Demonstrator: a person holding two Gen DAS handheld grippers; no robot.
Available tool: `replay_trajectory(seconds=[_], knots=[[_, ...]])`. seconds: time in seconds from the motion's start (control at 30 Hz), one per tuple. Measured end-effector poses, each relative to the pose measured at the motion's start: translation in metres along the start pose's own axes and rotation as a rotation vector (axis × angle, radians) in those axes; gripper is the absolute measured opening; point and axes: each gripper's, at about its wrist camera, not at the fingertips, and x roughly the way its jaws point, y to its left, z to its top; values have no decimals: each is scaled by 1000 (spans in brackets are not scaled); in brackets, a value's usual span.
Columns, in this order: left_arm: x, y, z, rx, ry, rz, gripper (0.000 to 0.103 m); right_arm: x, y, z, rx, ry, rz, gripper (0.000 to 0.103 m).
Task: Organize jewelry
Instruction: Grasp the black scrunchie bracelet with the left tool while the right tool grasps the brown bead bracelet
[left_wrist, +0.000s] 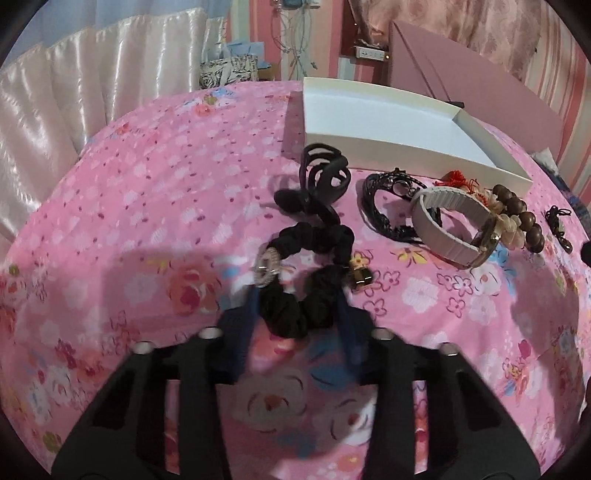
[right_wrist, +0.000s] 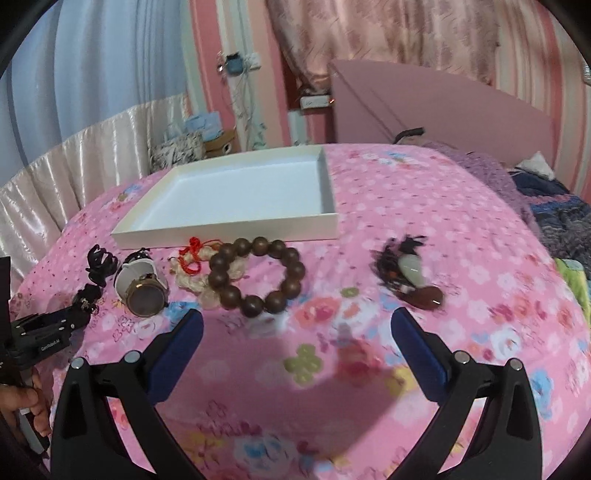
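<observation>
Jewelry lies in a row on the pink floral bedspread (right_wrist: 461, 236), just before the white tray (right_wrist: 229, 225). The left gripper (left_wrist: 299, 306) is closed on the black scrunchie (left_wrist: 314, 266). The right gripper (right_wrist: 297, 328) stands wide, holding nothing, near the wooden bead bracelet (right_wrist: 256, 275).

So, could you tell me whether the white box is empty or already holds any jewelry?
Empty: the white box shows only its bare floor, and every piece lies outside it on the bedspread.

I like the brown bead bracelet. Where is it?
In the right wrist view, the bead bracelet lies on the pink bedspread, just in front of the white box, right of the watch.
</observation>
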Motion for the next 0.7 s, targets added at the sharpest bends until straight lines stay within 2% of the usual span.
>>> replay_trajectory(seconds=[0.1,0.2,0.27,0.4,0.5,0.6,0.67,0.7], knots=[[6,6,6,-14,0,-35,17,14,15,9,-46,17,24,101],[7,12,13,-50,1,-71,15,30,34,13,-116,22,28,99],[1,13,17,-58,-17,-77,15,41,41,14,-152,39,20,86],[-10,10,26,-50,-49,-85,15,61,41,16,-169,95,24,71],[-20,9,29,-44,-78,-94,15,68,37,16,-165,117,26,67],[-28,9,32,-45,-101,-116,15,68,36,16,-192,115,10,50],[-40,16,29,-49,-116,-134,15,62,34,16,-213,100,-11,19],[-45,16,29,-46,-127,-138,15,60,29,17,-206,98,-12,19]])
